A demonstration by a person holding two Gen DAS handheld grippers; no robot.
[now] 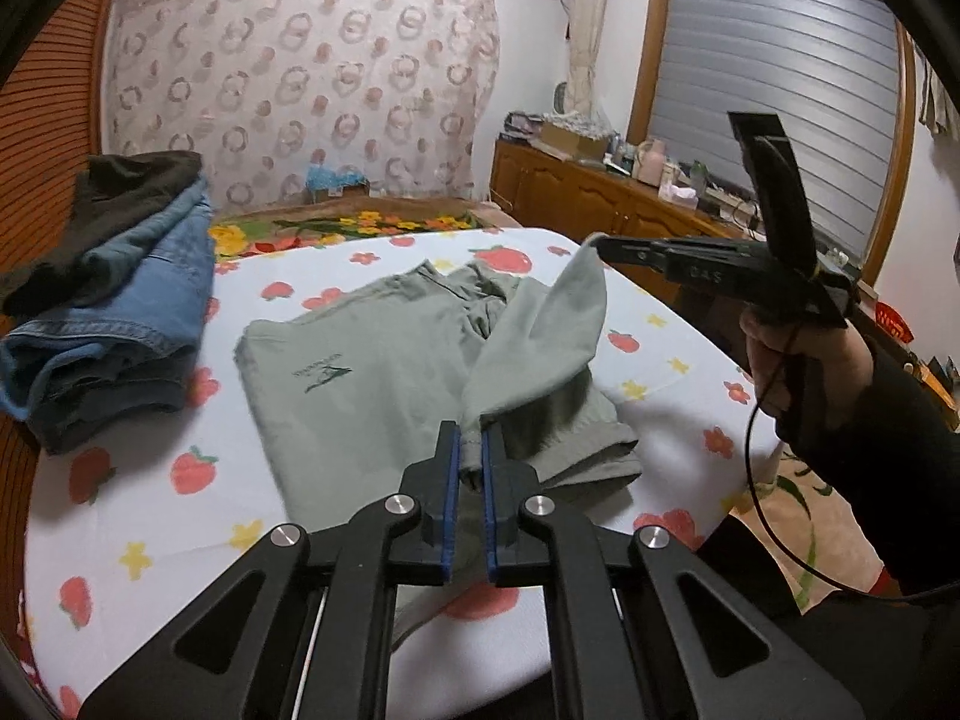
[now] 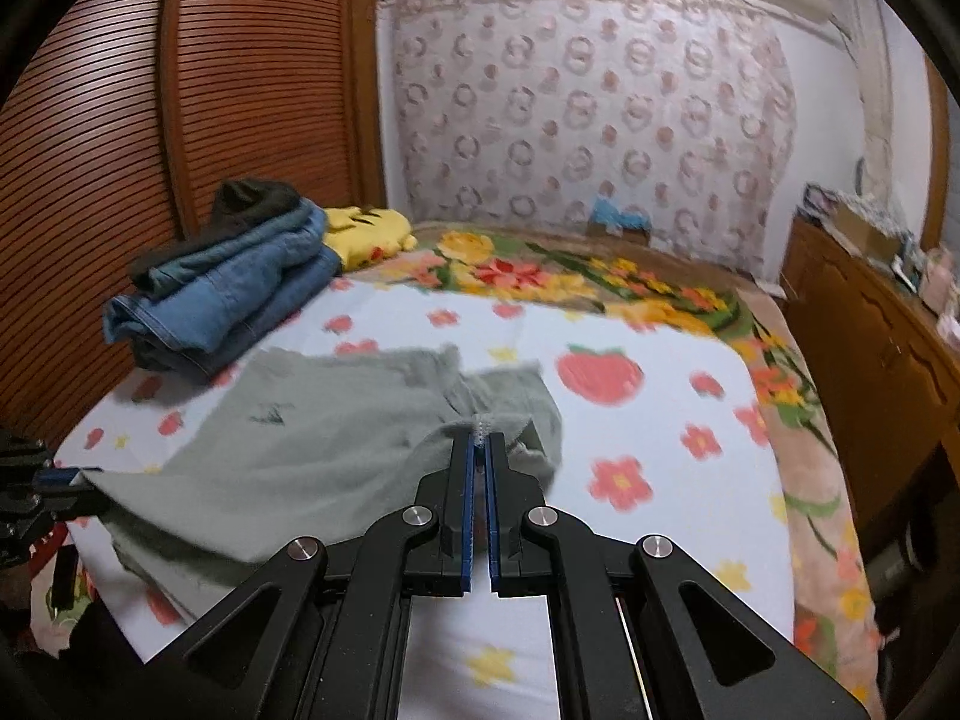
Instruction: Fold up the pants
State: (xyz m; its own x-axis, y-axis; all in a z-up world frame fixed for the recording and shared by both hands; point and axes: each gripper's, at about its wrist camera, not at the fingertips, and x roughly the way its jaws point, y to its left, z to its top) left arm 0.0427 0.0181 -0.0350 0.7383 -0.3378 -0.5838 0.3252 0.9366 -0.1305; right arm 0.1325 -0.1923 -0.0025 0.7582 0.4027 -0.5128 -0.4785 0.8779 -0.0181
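Two grippers pinch the same grey-green pants (image 1: 372, 372) on the strawberry-print sheet (image 1: 150, 516). At six o'clock in its own view, the left gripper (image 1: 471, 450) is clamped on a hem edge. The right gripper (image 1: 594, 246), at two o'clock there, is closed on another corner, lifting it. Folded jeans (image 1: 120, 324) sit at nine o'clock, apart from the pants.

The pants (image 1: 360, 384) are soft, matt grey-green cloth. The jeans (image 1: 120, 324) are coarser blue denim. The left gripper (image 1: 471, 450) is matt black plastic — blue rubbery pads, shiny metal rivets. The wardrobe (image 2: 180, 108) is slatted, semi-gloss wood.
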